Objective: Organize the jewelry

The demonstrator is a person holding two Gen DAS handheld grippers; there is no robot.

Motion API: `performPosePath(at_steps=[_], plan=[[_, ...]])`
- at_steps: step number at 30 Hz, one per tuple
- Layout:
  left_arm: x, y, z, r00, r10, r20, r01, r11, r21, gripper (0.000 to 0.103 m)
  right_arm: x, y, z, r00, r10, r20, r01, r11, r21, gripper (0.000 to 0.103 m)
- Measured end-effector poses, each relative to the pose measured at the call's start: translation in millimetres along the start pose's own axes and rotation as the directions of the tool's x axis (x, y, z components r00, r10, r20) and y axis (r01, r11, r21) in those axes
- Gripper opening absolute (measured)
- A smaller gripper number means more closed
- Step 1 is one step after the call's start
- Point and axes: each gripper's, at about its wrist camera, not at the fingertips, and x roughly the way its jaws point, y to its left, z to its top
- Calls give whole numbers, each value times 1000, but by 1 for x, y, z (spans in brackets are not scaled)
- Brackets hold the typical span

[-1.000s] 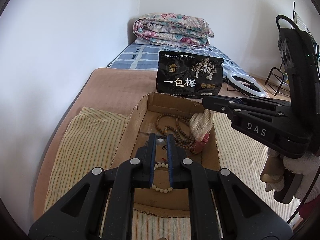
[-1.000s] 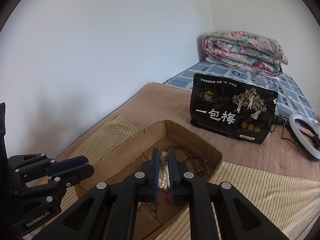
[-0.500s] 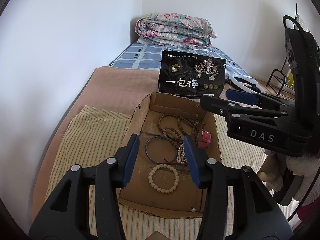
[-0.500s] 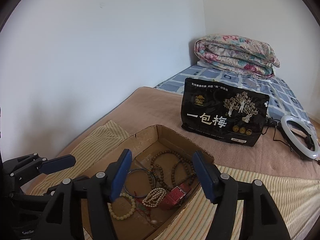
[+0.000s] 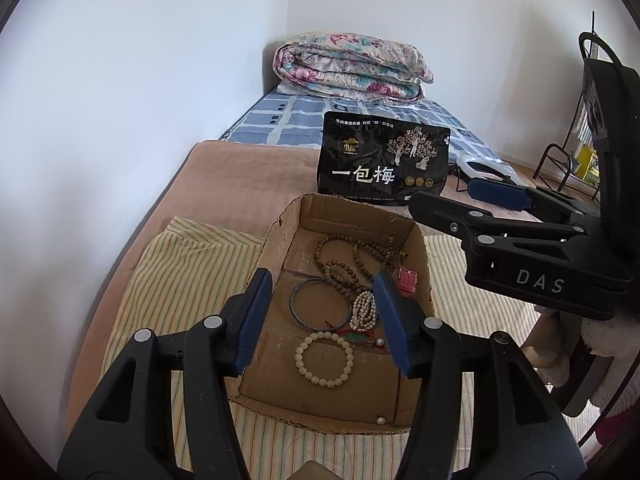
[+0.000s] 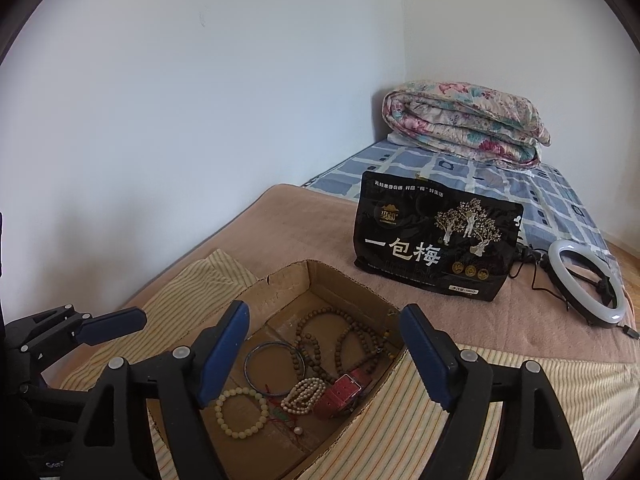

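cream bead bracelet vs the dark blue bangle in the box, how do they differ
The cream bead bracelet is a ring of separate pale round beads; the dark blue bangle is one thin smooth hoop. The bracelet lies nearer the box's front edge and apart from the brown bead strands; the bangle lies further in, and the brown bead strands overlap its rim. The bangle looks slightly wider across. Both lie flat on the cardboard box floor, ungripped.

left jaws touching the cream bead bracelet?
Apart. Left wrist view: left gripper hovers open above the box; bracelet lies flat on its floor.
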Motion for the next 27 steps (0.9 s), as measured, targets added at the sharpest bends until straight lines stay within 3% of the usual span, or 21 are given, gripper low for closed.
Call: performPosePath(at_steps=[11,23,25,27], plan=[[-21,-8,4,999,8,34,-8,1000,4,54,-27,-6,-3,999,-32,7,32,999,2,80],[-59,-28,6,995,11,102,-14,1000,24,54,-90,-26,-22,992,-119,30,119,993,10,85],[-65,-32,6,994,11,106,-13,1000,22,59,-103,-29,-27,991,-129,34,129,992,14,87],[-73,-36,4,993,8,114,-9,1000,10,71,-115,-33,-32,989,-141,42,140,990,18,89]])
